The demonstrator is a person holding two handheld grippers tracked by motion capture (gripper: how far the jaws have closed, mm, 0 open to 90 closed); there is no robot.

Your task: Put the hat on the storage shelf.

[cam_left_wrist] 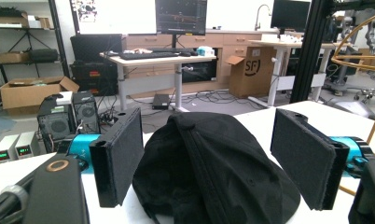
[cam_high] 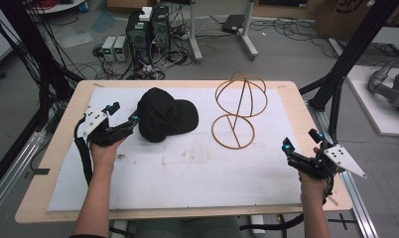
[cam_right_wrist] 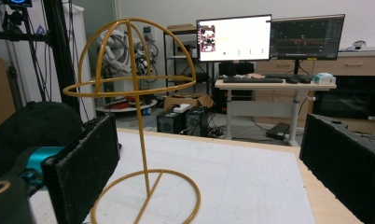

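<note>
We work on a table [cam_high: 63, 148] covered by a white mat [cam_high: 177, 173]. At centre far stands the wire hat stand [cam_high: 237, 111], upright on its ring base, its domed top free; in our judgement it sits there to receive the cap. The black cap [cam_high: 163, 115] lies crown-up on the mat to the left of the stand, well apart from it, brim pointing right toward the stand. Our left gripper [cam_high: 123, 118] lies at the cap's left edge, jaws level and spread wide; in the left gripper view the cap [cam_left_wrist: 213, 172] sits between the two pads [cam_left_wrist: 118, 156], which stand clear of the fabric, so nothing is gripped yet. This placement brackets the crown for a side pinch. Our right gripper [cam_high: 287, 148] rests near the right table edge, jaws wide and empty, facing the stand [cam_right_wrist: 134, 121].
</note>
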